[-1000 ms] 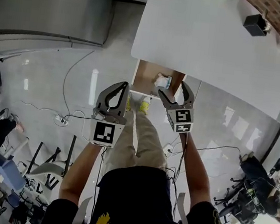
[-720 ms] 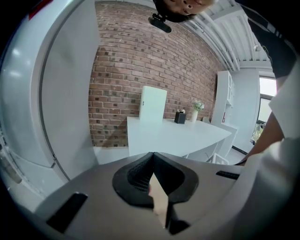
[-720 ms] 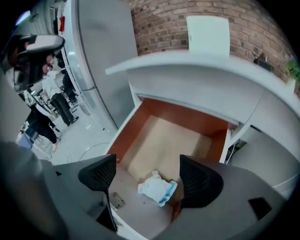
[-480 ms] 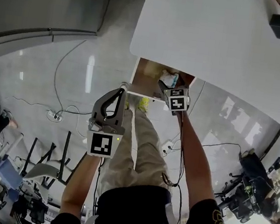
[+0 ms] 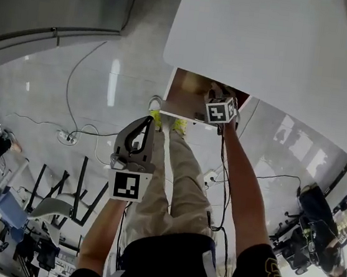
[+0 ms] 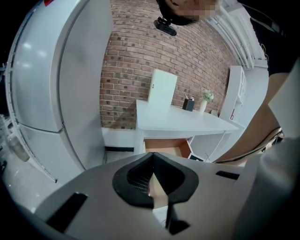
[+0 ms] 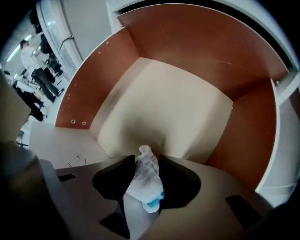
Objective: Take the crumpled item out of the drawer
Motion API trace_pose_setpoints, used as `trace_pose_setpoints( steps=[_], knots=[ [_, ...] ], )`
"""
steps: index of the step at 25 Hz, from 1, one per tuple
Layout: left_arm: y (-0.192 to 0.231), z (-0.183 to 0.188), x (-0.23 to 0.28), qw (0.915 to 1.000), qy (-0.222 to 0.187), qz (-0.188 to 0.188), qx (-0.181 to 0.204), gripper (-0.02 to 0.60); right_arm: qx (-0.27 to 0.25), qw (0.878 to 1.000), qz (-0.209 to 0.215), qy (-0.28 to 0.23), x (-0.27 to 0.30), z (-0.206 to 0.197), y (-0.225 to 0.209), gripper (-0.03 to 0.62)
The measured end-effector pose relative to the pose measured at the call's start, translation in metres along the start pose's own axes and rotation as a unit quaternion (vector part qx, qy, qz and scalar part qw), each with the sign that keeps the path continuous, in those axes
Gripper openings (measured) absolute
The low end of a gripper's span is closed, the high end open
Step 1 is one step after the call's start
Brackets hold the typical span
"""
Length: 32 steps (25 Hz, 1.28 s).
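Two grey two-jaw grippers show, the left gripper [image 6: 152, 159] and the right gripper [image 7: 146, 159], with one cube with square markers [image 5: 124, 185] on each. There is one open brown wooden drawer [image 7: 187, 51] and one crumpled white-and-blue paper item [image 7: 145, 176]. Also one white flat-topped table [image 5: 267, 39], one small black box-shaped holder [image 6: 188, 104], one small potted plant [image 6: 206, 97], one white upright panel [image 6: 162, 89] and one tall white cabinet [image 6: 47, 84].

Print on item [image 7: 146, 180] blurred, drawer [image 5: 184, 93] back hidden under table [image 5: 266, 46], item from above hidden behind right gripper [image 5: 216, 96].
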<state>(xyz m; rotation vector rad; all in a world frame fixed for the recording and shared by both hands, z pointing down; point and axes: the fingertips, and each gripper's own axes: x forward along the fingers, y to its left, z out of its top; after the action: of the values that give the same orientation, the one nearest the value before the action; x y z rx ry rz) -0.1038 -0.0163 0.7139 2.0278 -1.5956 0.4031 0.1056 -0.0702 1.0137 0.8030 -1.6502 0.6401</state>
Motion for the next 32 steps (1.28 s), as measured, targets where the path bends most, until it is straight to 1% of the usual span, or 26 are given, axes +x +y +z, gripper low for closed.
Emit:
trace_pose_setpoints(
  steps=[2, 4, 7, 10, 14, 17, 20, 23, 26, 28, 32],
  knots=[
    [-0.002, 0.001, -0.001, 1.0, 0.003, -0.002, 0.006, 0.017, -0.038, 0.999, -0.004, 0.01, 0.0, -0.003, 0.003, 0.176],
    [-0.002, 0.007, 0.0, 0.9999, -0.004, -0.002, 0.01, 0.017, -0.054, 0.998, -0.007, 0.018, -0.002, -0.006, 0.004, 0.15],
    [-0.003, 0.018, -0.001, 0.9999, -0.009, 0.001, 0.012, 0.017, -0.051, 0.998, -0.005, 0.023, -0.009, -0.009, 0.003, 0.127],
    [-0.009, 0.037, -0.004, 0.9995, -0.027, 0.002, 0.016, 0.017, -0.052, 0.998, -0.011, 0.023, -0.028, -0.01, -0.004, 0.098],
    [-0.017, 0.068, -0.023, 0.999, -0.037, -0.002, 0.026, 0.017, -0.031, 0.999, -0.012, -0.004, -0.072, 0.0, -0.006, 0.077],
    [-0.03, 0.099, -0.04, 0.9974, -0.052, -0.015, 0.049, 0.017, -0.005, 0.999, -0.007, -0.045, -0.127, 0.017, -0.007, 0.067],
    [-0.043, 0.131, -0.056, 0.9944, -0.071, -0.029, 0.073, 0.017, -0.007, 0.995, -0.012, -0.099, -0.188, 0.04, -0.009, 0.063],
    [-0.058, 0.157, -0.075, 0.989, -0.075, -0.051, 0.117, 0.017, -0.004, 0.987, -0.024, -0.157, -0.261, 0.065, -0.012, 0.057],
    [-0.076, 0.193, -0.094, 0.9846, -0.094, -0.062, 0.134, 0.017, 0.008, 0.976, -0.04, -0.212, -0.334, 0.086, -0.02, 0.054],
    [-0.089, 0.218, -0.103, 0.9805, -0.11, -0.07, 0.146, 0.017, 0.02, 0.967, -0.051, -0.25, -0.379, 0.099, -0.028, 0.051],
    [-0.108, 0.265, -0.116, 0.97, -0.146, -0.087, 0.174, 0.017, 0.038, 0.941, -0.081, -0.326, -0.468, 0.127, -0.046, 0.048]
  ],
)
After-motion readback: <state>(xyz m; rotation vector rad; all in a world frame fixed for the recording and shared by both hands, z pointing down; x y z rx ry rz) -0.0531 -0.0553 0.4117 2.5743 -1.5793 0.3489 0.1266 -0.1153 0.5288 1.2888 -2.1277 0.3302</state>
